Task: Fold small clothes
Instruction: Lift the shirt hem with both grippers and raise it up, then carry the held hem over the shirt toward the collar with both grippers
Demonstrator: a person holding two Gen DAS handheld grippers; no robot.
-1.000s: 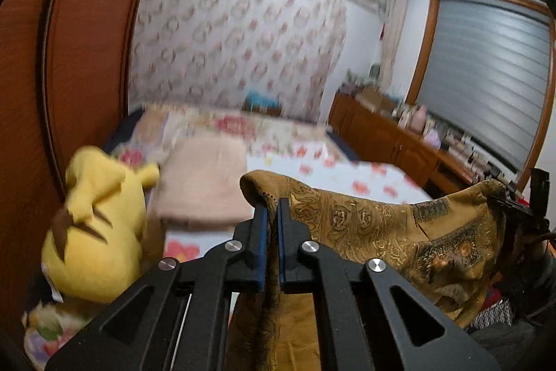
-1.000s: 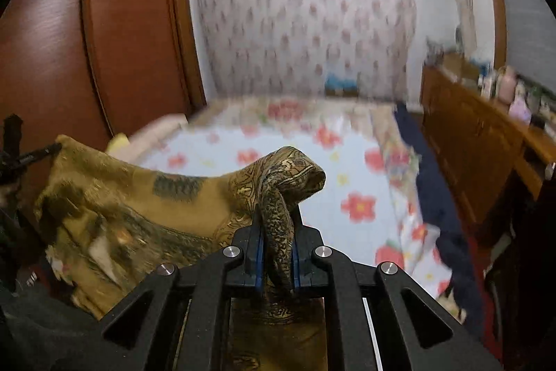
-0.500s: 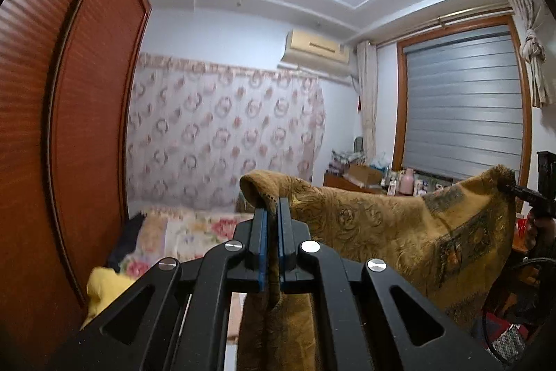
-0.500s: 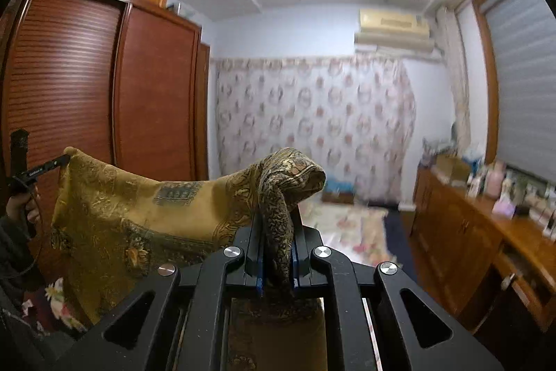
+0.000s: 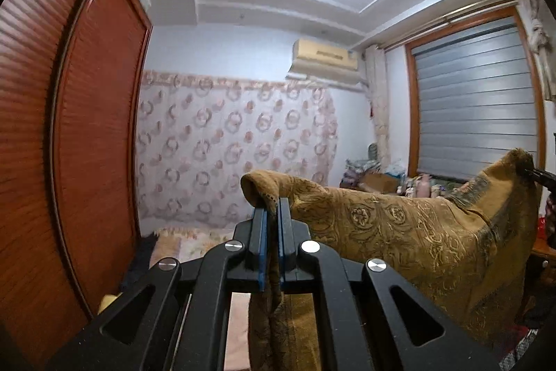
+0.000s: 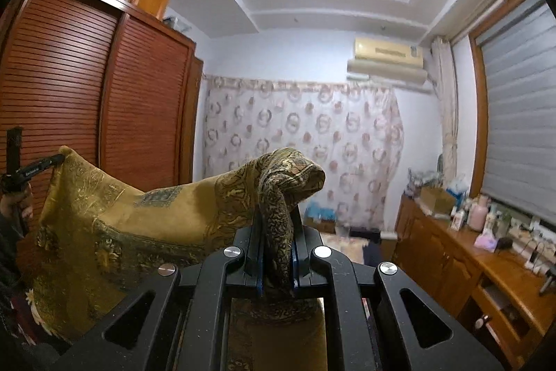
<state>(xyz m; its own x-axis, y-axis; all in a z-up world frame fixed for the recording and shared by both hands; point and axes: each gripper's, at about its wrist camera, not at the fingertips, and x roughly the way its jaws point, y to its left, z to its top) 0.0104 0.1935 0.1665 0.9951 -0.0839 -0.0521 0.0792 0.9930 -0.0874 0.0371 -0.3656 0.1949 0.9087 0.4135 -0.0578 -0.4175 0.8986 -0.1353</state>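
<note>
The mustard patterned cloth (image 5: 399, 232) hangs in mid-air, stretched btwn both grippers, well above the bed (image 5: 194, 239) w/ the floral cover. The top edge sags in a shallow curve and the rest drapes down below the jaws.

The left gripper (image 5: 271, 218) is clamped on one top corner; a bunched lump of fabric pokes out over the blue pads. The right gripper (image 6: 276, 225) is pinched on the other corner, w/ a thicker twisted wad jammed btwn its pads, so it likely holds several layers.

Step in hand, as I read it: hold the cloth up and spread it before laying it flat for a fold.

To do it well:
- keep both grips tight, no slack in the pinch
- pull the hands apart a bit so the top edge goes straight
- keep both corners level, so it hangs square
- lower it onto the bed bottom edge first, w/o letting it crumple

Risk: the right wad may hide a twisted corner, which could skew the fold.
</note>
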